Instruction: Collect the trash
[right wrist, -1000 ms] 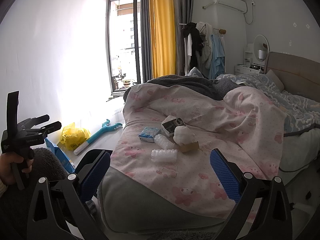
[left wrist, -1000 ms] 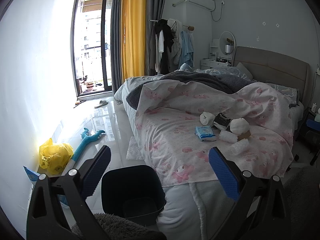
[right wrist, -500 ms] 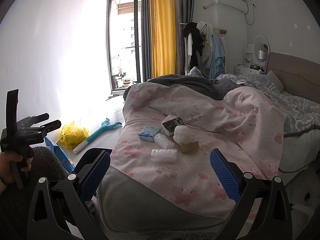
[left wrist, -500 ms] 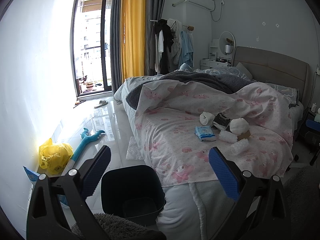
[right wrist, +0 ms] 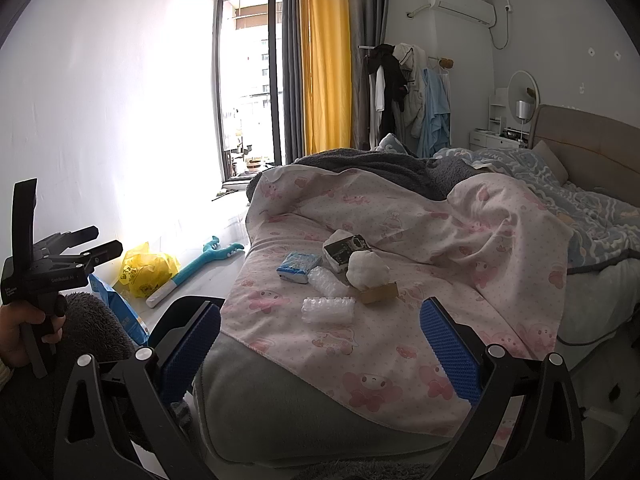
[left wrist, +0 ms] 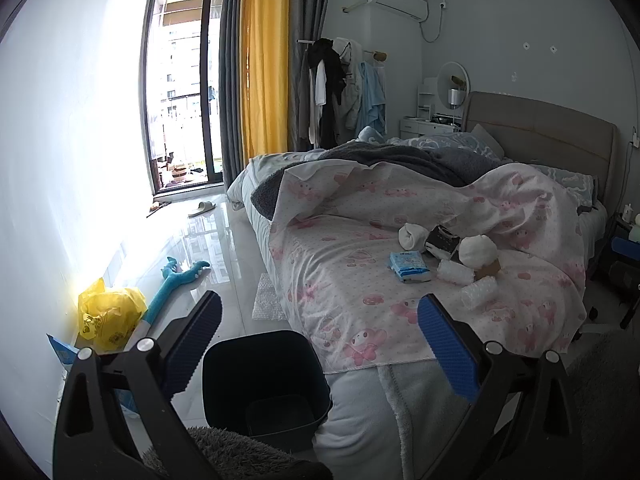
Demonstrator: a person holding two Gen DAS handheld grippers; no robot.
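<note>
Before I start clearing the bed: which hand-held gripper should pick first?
Right. The right hand-held gripper faces the bubble wrap roll closely, open. The left hand-held gripper sits over the bin.

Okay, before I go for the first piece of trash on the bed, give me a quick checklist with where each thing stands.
1. Right gripper open and empty: ok.
2. Left gripper open and empty: ok.
3. Bin upright on the floor at the bed corner, mouth unblocked: ok.
4. Trash within clear sight on the blanket: bubble wrap roll nearest, tissue pack behind it: ok.
5. Path from right gripper to the roll free of obstacles: ok.
6. Whether the bin has a liner: cannot tell.
</note>
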